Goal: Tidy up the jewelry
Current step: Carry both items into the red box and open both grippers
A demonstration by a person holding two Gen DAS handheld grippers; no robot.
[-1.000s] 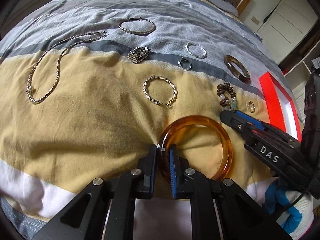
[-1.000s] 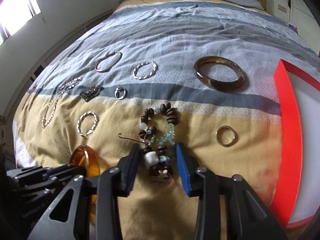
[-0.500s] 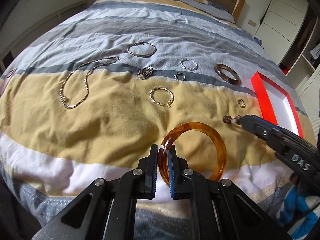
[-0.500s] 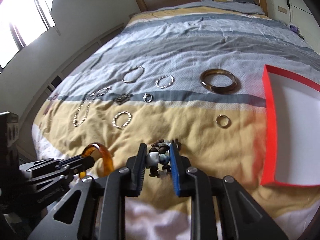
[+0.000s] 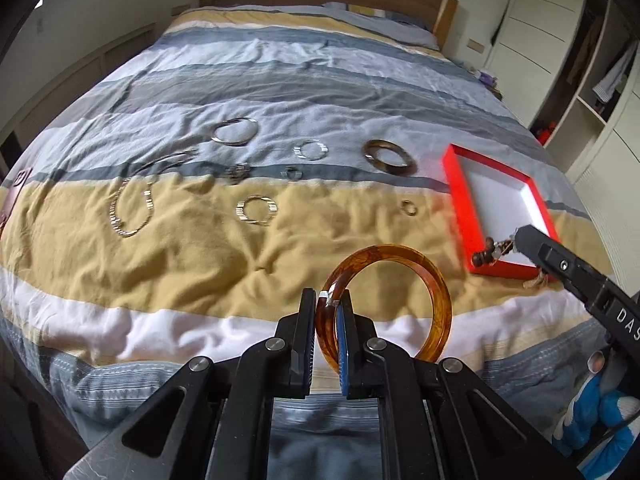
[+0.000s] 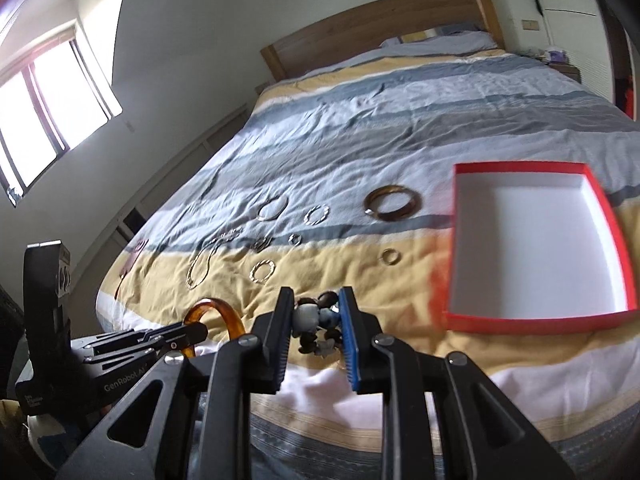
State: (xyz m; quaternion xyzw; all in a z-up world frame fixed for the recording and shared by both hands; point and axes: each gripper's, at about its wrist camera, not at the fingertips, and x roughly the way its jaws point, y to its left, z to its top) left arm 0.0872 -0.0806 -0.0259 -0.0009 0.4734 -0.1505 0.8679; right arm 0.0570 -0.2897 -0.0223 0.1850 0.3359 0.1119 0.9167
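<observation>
Two pieces are off the bed at once. My left gripper (image 5: 325,312) has its jaws clamped on the rim of the amber bangle (image 5: 424,292), which stands upright between the pads with its open ring to the right of them, above the yellow and white bands of the striped duvet (image 5: 160,264). My right gripper (image 6: 316,316) has its jaws pressed on the beaded bracelet (image 6: 312,320): a pale bead and several dark brown ones are bunched between the pads, and more beads hang below them. In the left wrist view that bracelet shows at the tip of the right gripper, in front of the near corner of the red box (image 5: 456,196); I cannot tell whether it is over the box or short of it.

The box lies open on the right side of the bed, red walls around a white floor, and I see nothing in it. The rest of the jewelry lies on the duvet, well apart: a dark brown bangle (image 5: 390,157) near the box's far corner, a small ring (image 5: 409,207) between that bangle and the box's near end, a twisted silver bracelet (image 5: 257,210) on the yellow band, a long chain necklace (image 5: 132,208) to the left, a thin silver hoop (image 5: 234,131) farther up, a smaller silver bracelet (image 5: 310,149), and two little pieces on the grey stripe too blurred to name.

A blue and white glove (image 5: 600,412) shows at the lower right of the left wrist view.
</observation>
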